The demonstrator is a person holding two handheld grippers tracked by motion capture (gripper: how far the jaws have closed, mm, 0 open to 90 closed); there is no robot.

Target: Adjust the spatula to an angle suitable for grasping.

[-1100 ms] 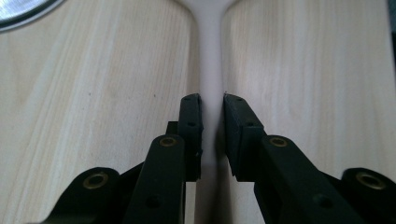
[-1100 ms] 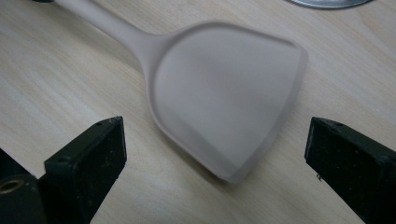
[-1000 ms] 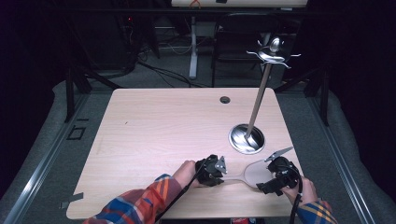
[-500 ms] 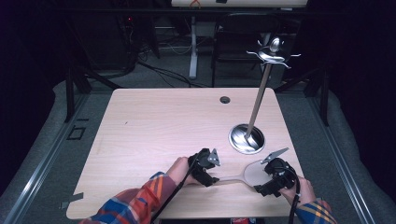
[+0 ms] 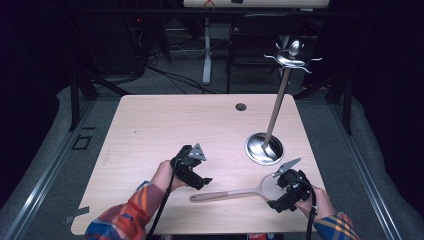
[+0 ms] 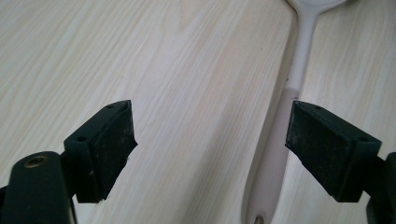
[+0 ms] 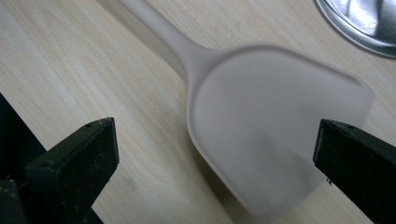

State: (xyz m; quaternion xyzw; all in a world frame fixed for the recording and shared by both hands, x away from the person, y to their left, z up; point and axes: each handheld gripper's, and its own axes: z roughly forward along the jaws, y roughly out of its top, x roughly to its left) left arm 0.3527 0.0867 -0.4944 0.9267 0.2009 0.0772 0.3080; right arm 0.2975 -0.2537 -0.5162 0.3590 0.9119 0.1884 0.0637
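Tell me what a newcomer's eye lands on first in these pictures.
First, the pale spatula lying flat near the front edge of the wooden table, with an open gripper at each end: the left gripper by its handle, the right gripper at its blade. Next, the tall metal stand, rising tilted from a shiny round base at the table's right, hooks at its top.

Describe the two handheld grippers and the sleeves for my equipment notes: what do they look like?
Both the left gripper and the right gripper are black, each topped by a grey three-cornered plate and trailing a black cable. Their jaws end in blocky black pads. The person's sleeves are plaid: orange, red and blue.
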